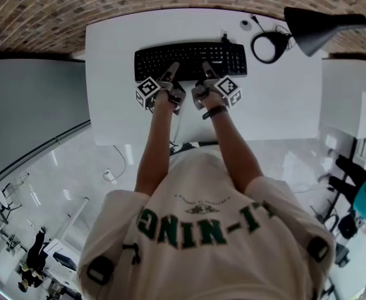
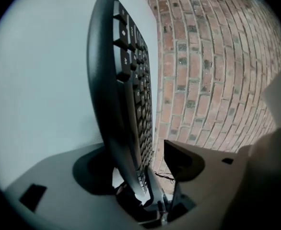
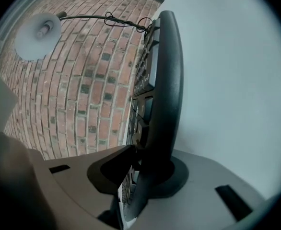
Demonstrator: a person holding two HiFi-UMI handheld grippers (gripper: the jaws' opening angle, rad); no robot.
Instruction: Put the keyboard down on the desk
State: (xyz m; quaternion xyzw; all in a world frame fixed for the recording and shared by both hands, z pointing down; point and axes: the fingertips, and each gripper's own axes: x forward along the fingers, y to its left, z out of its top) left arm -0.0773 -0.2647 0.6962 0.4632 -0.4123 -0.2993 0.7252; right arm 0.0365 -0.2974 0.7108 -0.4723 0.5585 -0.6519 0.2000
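The keyboard [image 1: 190, 60] lay flat on the white bench [image 1: 108, 74], toward 12 o'clock of its top, with the black lamp [image 1: 323, 27] at about 2 o'clock from it. You had both grippers at its near long edge. Your left gripper [image 1: 172, 67], at about 7 o'clock of the keyboard, had its jaws wide apart: the edge stood between them, but a gap showed beside the key side, so it did not press there. Your right gripper [image 1: 206, 66], at about 5 o'clock, was clamped on the edge, one pad on the keys and one under the body. I judge that the task was almost done, because the keyboard was already down or very close to down; whether the near edge fully touched the bench I cannot tell. What was left, I think, was to release the right side and draw both grippers back.
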